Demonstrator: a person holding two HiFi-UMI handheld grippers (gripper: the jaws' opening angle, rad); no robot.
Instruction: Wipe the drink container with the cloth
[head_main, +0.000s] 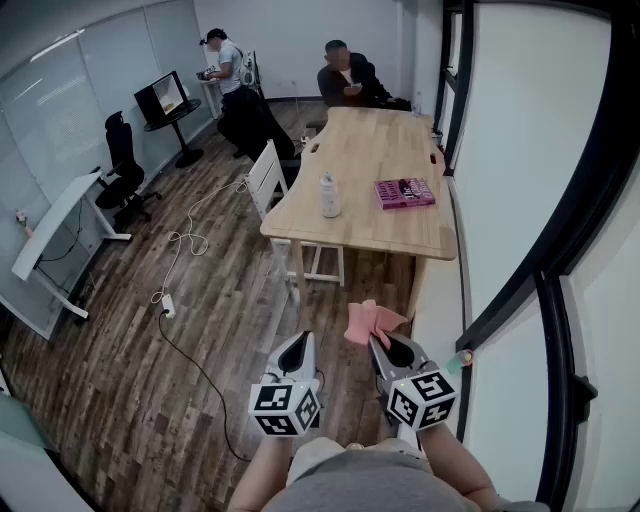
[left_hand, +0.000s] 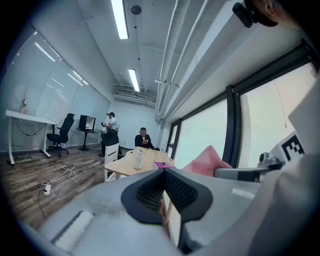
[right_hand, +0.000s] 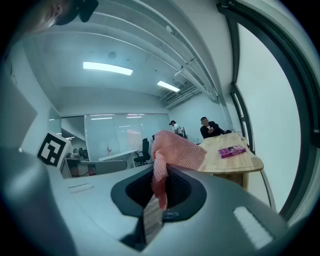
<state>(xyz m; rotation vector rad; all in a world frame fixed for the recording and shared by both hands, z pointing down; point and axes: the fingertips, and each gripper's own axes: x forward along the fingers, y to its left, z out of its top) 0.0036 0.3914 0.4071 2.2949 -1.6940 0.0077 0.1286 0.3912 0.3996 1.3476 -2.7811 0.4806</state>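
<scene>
— What's closest to you right now?

— My own tongs. My right gripper (head_main: 385, 345) is clenched on the pink cloth (head_main: 370, 322). I pinch it by one end, so most of it bunches up beyond the jaws, free for wiping. My left gripper (head_main: 297, 351) sits just beside it, jaws pressed together with nothing between them.

— Where's the drink container?

— The drink container (head_main: 329, 196) is far ahead of both grippers. It stands upright on the wooden table (head_main: 372, 228), close to the table's left edge. A pink box (head_main: 404, 192) lies to its right, apart from it.

— So no wiping yet?

— I'd say not: cloth and container are well apart. I reckon the empty left one is kept free to steady the container, and it would need to open first.
</scene>
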